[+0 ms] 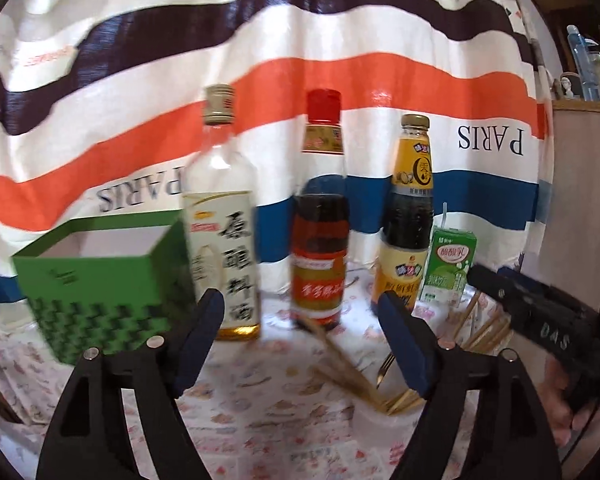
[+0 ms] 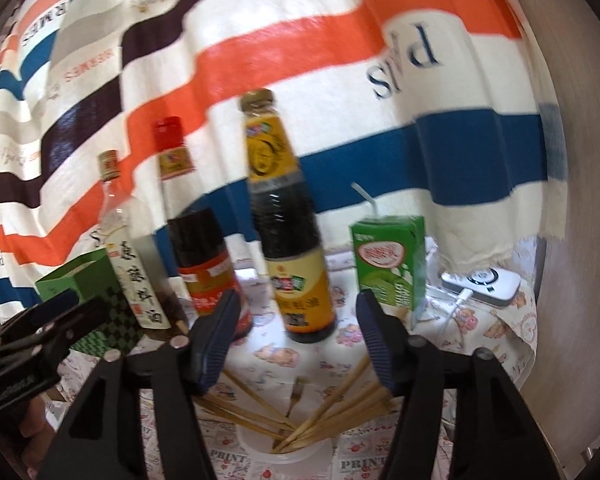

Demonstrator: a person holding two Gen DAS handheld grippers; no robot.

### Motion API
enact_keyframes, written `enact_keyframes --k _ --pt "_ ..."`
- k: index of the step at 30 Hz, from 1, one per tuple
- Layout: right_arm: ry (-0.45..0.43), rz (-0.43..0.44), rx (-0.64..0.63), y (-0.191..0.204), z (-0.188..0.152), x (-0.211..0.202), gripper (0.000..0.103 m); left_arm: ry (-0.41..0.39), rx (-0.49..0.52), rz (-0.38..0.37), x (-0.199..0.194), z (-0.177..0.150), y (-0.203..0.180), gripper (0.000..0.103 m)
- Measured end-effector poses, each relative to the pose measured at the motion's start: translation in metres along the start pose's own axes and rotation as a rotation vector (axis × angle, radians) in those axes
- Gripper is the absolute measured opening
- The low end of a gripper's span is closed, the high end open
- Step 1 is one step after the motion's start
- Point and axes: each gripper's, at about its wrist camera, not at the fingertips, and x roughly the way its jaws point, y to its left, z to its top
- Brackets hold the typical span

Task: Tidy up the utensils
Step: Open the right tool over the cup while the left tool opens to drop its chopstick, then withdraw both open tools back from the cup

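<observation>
**Bamboo chopsticks fanned in a cup, both jaws apart**

Bamboo chopsticks [image 2: 332,404] stood fanned out in a pale, translucent cup [image 2: 284,454] at the near edge of the table [image 2: 500,332], with a small metal fork [image 2: 294,394] among them. In the right wrist view the cup sat just below and between the two blue pads of the right hand-held gripper [image 2: 300,344], whose jaws stood apart with nothing between them; a few chopstick tips ran close beside the right-hand pad, and whether they touched it could not be told.

The left hand-held gripper [image 1: 304,344] was likewise parted and empty, its pads framing a clear cooking-wine bottle [image 1: 224,232] and a red-capped bottle [image 1: 320,240]. In that view the chopsticks [image 1: 340,364] and fork lay low and to the right, near the right-hand pad.

A dark sauce bottle with a yellow label [image 2: 288,220] stood to the right of the red-capped one, and a green drink carton [image 2: 388,260] with a straw stood further right. An open green box [image 1: 100,280] with a checked pattern sat at the far left, just beside the wine bottle. A white power bank [image 2: 480,284] with a cable lay behind the carton. A striped cloth [image 1: 340,80] in orange, blue and dark bands hung behind everything.
</observation>
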Motion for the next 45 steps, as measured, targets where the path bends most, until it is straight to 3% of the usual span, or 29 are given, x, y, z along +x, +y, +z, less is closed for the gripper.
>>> enact_keyframes --k 4,10,13,17,23,28,34,41,43,45 --pt "-0.034 -0.016 -0.069 0.024 0.000 -0.014 0.061 -0.026 0.051 0.050 -0.034 -0.016 0.016 0.087" --pt "-0.047 0.014 -0.109 0.045 -0.011 -0.041 0.072 -0.090 0.066 0.110 -0.079 -0.041 0.044 0.102" --pt "-0.040 0.016 -0.132 0.054 -0.019 -0.053 0.082 -0.094 0.047 0.117 -0.093 -0.056 0.057 0.102" --pt "-0.065 0.027 -0.172 0.064 -0.037 -0.074 0.102 -0.079 0.014 0.122 -0.106 -0.078 0.072 0.102" --pt "-0.079 0.030 -0.195 0.070 -0.075 -0.085 0.103 -0.069 -0.020 0.151 -0.120 -0.106 0.093 0.102" --pt "-0.033 0.073 -0.162 0.063 -0.099 -0.072 0.103 -0.085 -0.047 0.170 -0.121 -0.124 0.095 0.102" --pt "0.036 0.041 -0.180 0.064 -0.130 -0.052 0.103 -0.022 -0.106 0.177 -0.104 -0.156 0.102 0.102" --pt "0.062 0.022 -0.210 0.066 -0.148 -0.040 0.103 -0.015 -0.090 0.186 -0.101 -0.164 0.100 0.102" --pt "0.058 0.019 -0.209 0.065 -0.149 -0.040 0.103 -0.002 -0.139 0.154 -0.099 -0.164 0.105 0.102" --pt "0.060 0.021 -0.205 0.064 -0.150 -0.040 0.103 -0.005 -0.146 0.167 -0.099 -0.164 0.106 0.102"
